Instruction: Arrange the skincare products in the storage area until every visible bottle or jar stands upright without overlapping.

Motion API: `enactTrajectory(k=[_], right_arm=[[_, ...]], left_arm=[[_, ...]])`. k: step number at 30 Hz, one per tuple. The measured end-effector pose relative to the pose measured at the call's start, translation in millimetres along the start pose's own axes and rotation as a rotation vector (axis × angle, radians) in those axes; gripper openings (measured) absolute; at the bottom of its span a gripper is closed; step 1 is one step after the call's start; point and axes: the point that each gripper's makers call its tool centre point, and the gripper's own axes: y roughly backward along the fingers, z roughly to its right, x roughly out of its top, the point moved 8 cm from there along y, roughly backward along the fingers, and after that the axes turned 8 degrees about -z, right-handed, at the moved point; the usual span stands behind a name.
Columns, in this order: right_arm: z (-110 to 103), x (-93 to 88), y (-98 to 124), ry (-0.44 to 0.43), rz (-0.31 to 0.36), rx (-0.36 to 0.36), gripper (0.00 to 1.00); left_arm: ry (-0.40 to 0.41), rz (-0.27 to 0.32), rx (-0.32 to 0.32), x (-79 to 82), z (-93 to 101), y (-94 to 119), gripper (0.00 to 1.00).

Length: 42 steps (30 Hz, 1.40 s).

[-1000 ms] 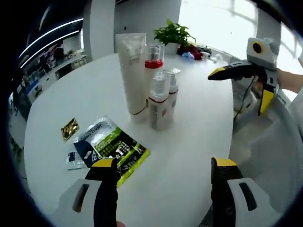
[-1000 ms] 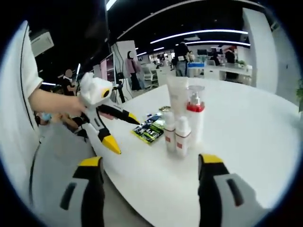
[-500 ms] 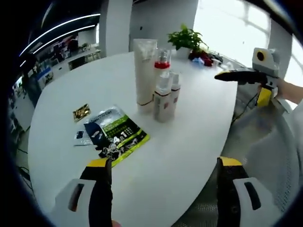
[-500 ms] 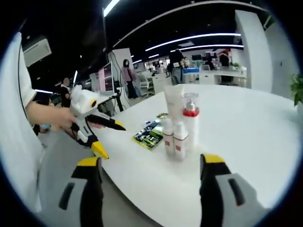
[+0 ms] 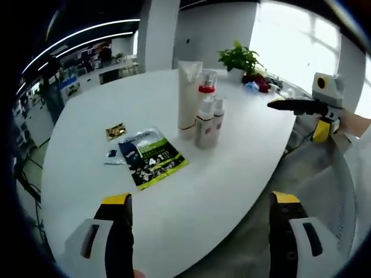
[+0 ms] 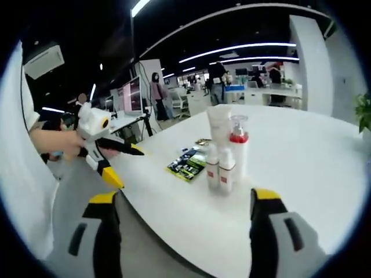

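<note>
Standing together near the middle of the round white desk (image 5: 232, 191) are four skincare items: a tall white tube (image 5: 188, 92), a pump bottle with a red collar (image 5: 207, 92), and two small spray bottles (image 5: 204, 123) just in front, close together but upright, none lying over another. Beside them lie a green sachet (image 5: 152, 157), a small gold packet (image 5: 116, 131) and a small dark packet (image 5: 113, 155), all flat. The left gripper (image 5: 200, 237) hangs back off the desk edge with its fingers spread wide and empty; the right gripper (image 6: 185, 231) does likewise, fingers wide apart, holding nothing. Judging by this, the bottles look arranged, and little seems left beyond perhaps the flat sachets.
</note>
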Motion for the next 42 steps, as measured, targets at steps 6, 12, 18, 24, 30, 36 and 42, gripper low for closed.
enactTrajectory(k=[6, 12, 18, 24, 30, 36, 42], right_arm=[[-4.4, -3.3, 3.4, -0.010, -0.001, -0.011, 0.97], [-5.5, -6.7, 6.1, -0.017, 0.007, -0.026, 0.99], [-9.7, -10.2, 1.5, 0.034, -0.029, -0.027, 0.99], [-9.0, -11.4, 1.5, 0.043, -0.036, -0.024, 1.00], [-8.8, -12.6, 1.1, 0.036, -0.037, -0.012, 0.99], [-8.3, -13.4, 0.5, 0.031, -0.037, 0.000, 1.00], [-6.9, -14.2, 0.6, 0.019, -0.034, 0.007, 0.99]], left_arm=[[0.020, -0.009, 0.030, -9.8, 0.6, 8.3, 0.97], [0.007, 0.005, 0.051, -9.4, 0.2, 11.7, 0.97], [0.002, -0.005, 0.060, -10.1, 0.9, 12.8, 0.97], [0.001, -0.018, 0.061, -10.9, 1.2, 12.1, 0.97], [0.007, -0.033, 0.056, -9.3, 3.5, 8.5, 0.97], [0.009, -0.056, 0.061, -5.0, 3.3, 1.6, 0.97], [0.030, -0.070, 0.073, -0.4, 0.1, -4.8, 0.97]])
